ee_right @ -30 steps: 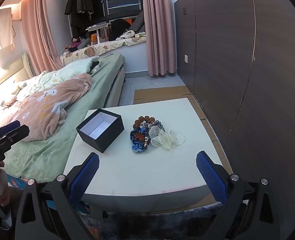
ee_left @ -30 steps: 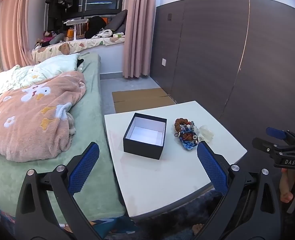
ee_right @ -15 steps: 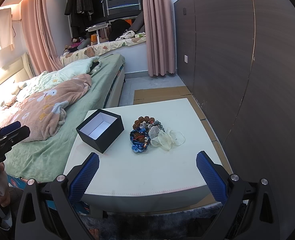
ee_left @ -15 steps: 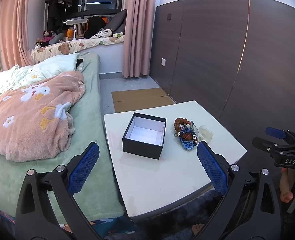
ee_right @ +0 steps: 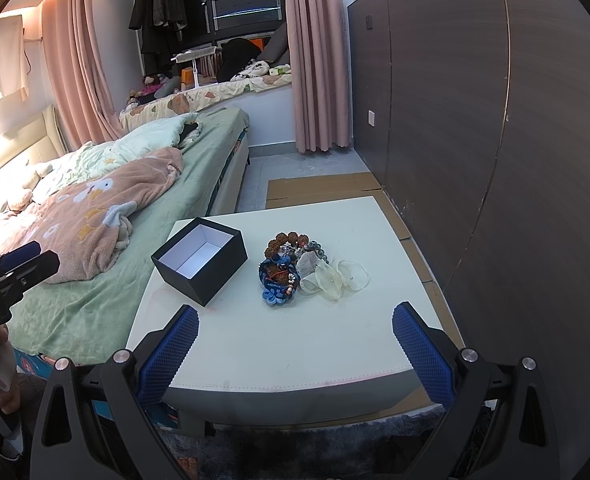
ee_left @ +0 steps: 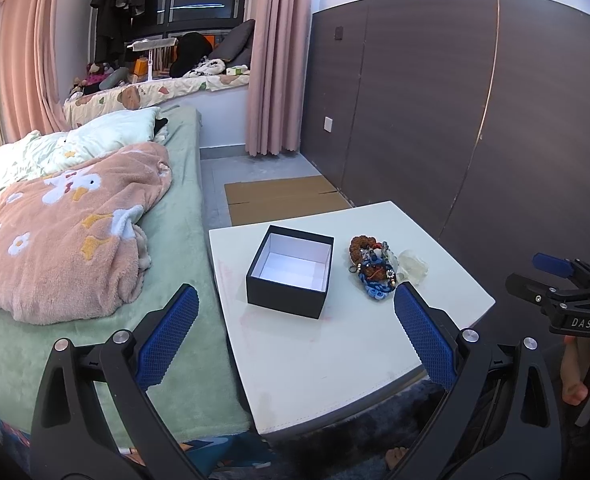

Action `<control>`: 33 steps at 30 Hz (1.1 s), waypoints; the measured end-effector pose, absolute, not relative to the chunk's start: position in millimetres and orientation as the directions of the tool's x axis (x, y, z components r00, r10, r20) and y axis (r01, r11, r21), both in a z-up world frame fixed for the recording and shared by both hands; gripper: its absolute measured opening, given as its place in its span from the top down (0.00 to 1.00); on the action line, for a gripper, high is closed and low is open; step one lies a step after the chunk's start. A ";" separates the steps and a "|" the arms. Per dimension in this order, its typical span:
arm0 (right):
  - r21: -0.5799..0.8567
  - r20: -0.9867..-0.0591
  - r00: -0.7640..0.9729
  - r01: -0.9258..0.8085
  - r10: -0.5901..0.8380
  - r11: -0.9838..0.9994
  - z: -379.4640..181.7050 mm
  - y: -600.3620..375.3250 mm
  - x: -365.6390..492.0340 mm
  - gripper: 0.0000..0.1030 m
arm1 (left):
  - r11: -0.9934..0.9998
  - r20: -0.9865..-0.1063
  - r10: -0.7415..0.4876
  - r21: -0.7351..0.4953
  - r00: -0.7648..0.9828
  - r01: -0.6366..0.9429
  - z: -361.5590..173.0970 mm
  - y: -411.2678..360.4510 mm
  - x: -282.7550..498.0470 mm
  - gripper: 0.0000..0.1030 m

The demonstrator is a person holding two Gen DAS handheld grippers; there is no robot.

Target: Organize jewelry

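An open black box (ee_left: pixel 291 270) with a white, empty inside stands on the white table (ee_left: pixel 335 352); it also shows in the right wrist view (ee_right: pixel 201 264). Right of it lies a pile of jewelry (ee_left: pixel 373 266): brown bead bracelets, a blue one and sheer white pieces (ee_right: pixel 335 276). The pile shows in the right wrist view (ee_right: pixel 283 268). My left gripper (ee_left: pixel 295 332) is open and empty, held short of the table's near edge. My right gripper (ee_right: pixel 295 340) is open and empty over the table's near edge.
A bed (ee_left: pixel 75 320) with a green sheet and a pink blanket (ee_left: pixel 63 236) runs along the table's left side. A dark panelled wall (ee_right: pixel 495 160) stands to the right. Flattened cardboard (ee_left: pixel 279 200) lies on the floor behind the table.
Both views have shifted very slightly; the box and the jewelry have not moved. Both grippers stay open.
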State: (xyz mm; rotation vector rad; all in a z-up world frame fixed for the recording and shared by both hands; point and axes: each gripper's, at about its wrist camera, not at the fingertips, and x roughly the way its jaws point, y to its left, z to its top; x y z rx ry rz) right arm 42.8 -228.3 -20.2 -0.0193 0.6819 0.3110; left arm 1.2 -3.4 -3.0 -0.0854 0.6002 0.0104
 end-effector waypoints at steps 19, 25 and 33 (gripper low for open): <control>0.083 -0.622 0.733 -0.289 0.276 0.954 -19.8 -230.0 41.5 0.07 | 0.996 -0.556 -0.015 -0.085 0.831 -0.039 1.2 0.1 -2.2 0.05; 0.083 -0.621 0.733 -0.289 0.276 0.954 -19.6 -230.6 41.6 0.07 | 0.996 -0.557 -0.015 -0.082 0.830 -0.037 0.8 -1.0 -2.2 0.05; 0.082 -0.621 0.734 -0.288 0.275 0.954 -19.2 -228.3 38.4 0.07 | 0.996 -0.557 -0.015 -0.083 0.830 -0.037 1.1 0.2 -2.4 0.05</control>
